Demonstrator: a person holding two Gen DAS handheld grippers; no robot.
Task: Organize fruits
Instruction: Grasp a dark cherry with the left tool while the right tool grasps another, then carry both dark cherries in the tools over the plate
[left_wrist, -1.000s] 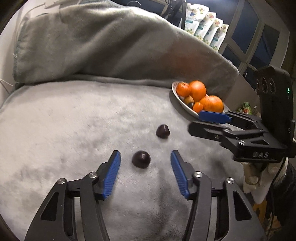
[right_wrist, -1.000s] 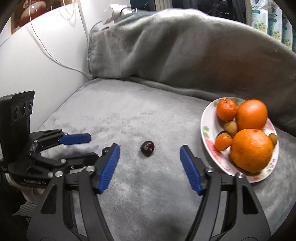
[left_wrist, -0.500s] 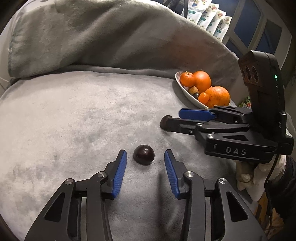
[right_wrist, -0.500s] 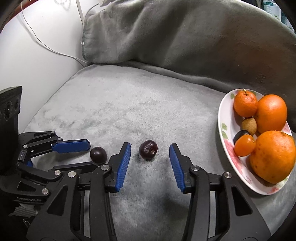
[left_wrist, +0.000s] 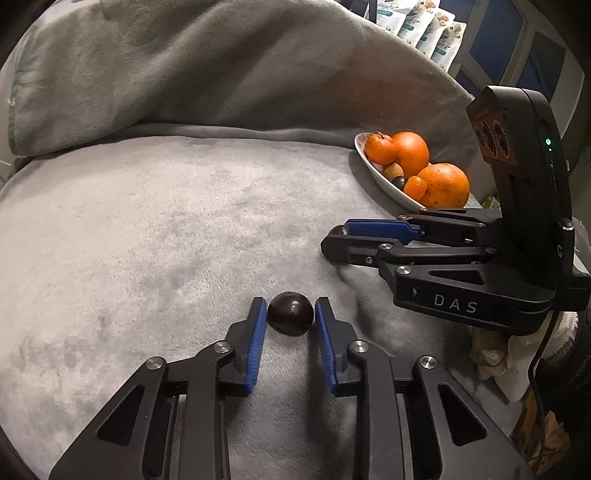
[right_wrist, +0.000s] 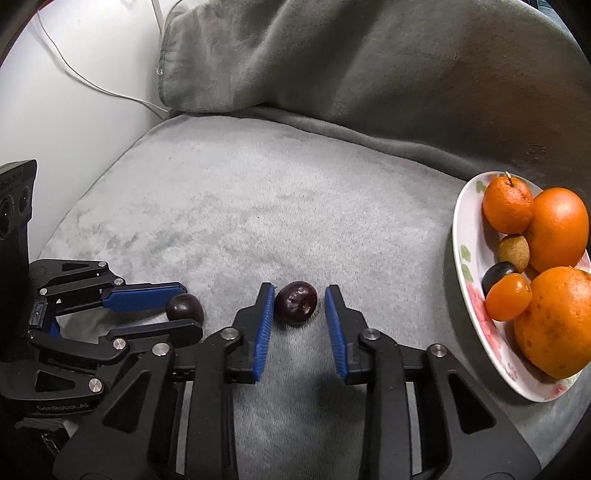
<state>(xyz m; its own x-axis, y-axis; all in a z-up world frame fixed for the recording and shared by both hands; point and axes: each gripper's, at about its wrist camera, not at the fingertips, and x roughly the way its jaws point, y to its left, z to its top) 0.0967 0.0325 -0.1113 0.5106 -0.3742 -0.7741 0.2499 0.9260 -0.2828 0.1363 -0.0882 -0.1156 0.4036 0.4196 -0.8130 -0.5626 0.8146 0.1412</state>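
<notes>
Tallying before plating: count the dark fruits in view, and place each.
3. The first dark fruit is in the left claw, the second dark fruit between the right claw's pads, the third dark fruit on the plate; more may hide beneath the oranges.

Both wrist cameras look steeply down, close over the grey blanket (left_wrist: 155, 229), sharing the fruit plate (right_wrist: 466, 254)
</notes>
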